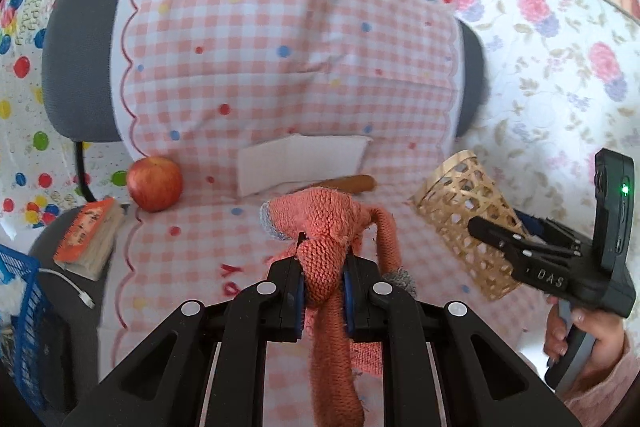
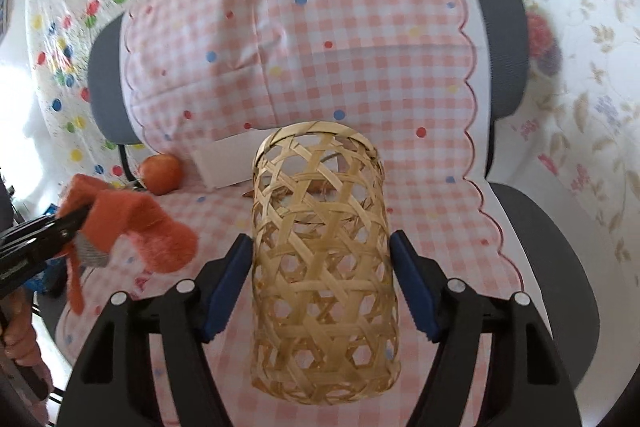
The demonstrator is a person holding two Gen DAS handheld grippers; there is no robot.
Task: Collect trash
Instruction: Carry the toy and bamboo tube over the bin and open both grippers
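My left gripper [image 1: 322, 283] is shut on an orange knitted sock [image 1: 324, 227] and holds it above the chair seat; the sock hangs down between the fingers. It also shows in the right wrist view [image 2: 136, 227], left of the basket. My right gripper [image 2: 320, 283] is shut on a woven bamboo basket [image 2: 324, 267], held with its open mouth pointing away. The basket [image 1: 468, 219] is to the right of the sock in the left wrist view.
A pink checked cloth [image 1: 260, 47] covers a grey office chair [image 2: 548, 247]. On the seat lie a red apple [image 1: 154, 183], white folded paper [image 1: 300, 163] and a brown stick-like item [image 1: 352, 183]. A small orange book [image 1: 90, 237] and a blue crate [image 1: 20, 307] sit at left.
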